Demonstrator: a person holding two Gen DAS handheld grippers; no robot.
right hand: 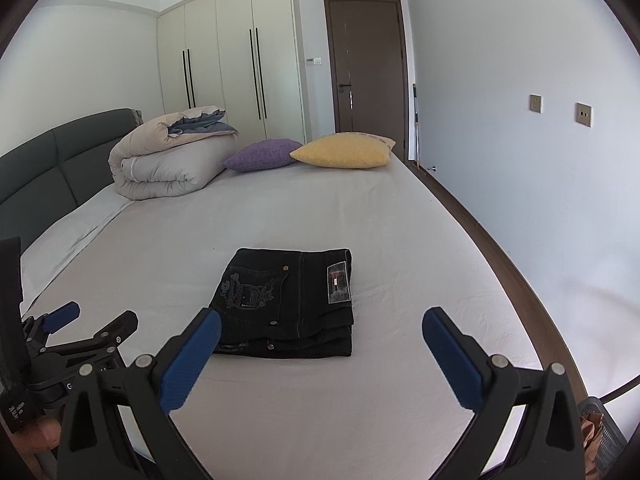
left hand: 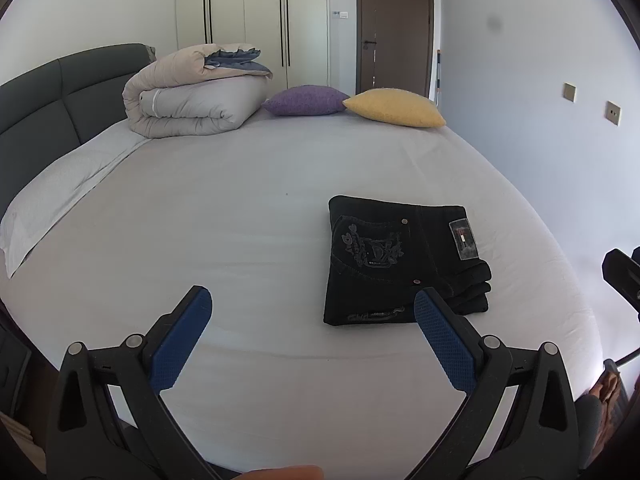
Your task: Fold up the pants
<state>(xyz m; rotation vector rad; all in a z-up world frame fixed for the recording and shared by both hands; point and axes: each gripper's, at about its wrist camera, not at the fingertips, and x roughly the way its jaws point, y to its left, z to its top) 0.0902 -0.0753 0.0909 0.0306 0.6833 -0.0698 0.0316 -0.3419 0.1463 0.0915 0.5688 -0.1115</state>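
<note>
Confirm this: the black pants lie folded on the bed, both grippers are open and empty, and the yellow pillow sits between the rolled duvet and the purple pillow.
Not quite. The right wrist view shows the purple pillow between the duvet and yellow pillow. The rest holds: pants folded, left gripper and right gripper open, empty.

Lighting: soft, even daylight, faint shadows. Optics: strong fisheye bending, black vignette corners. Defect: dark smudge on wall, left wrist view.
</note>
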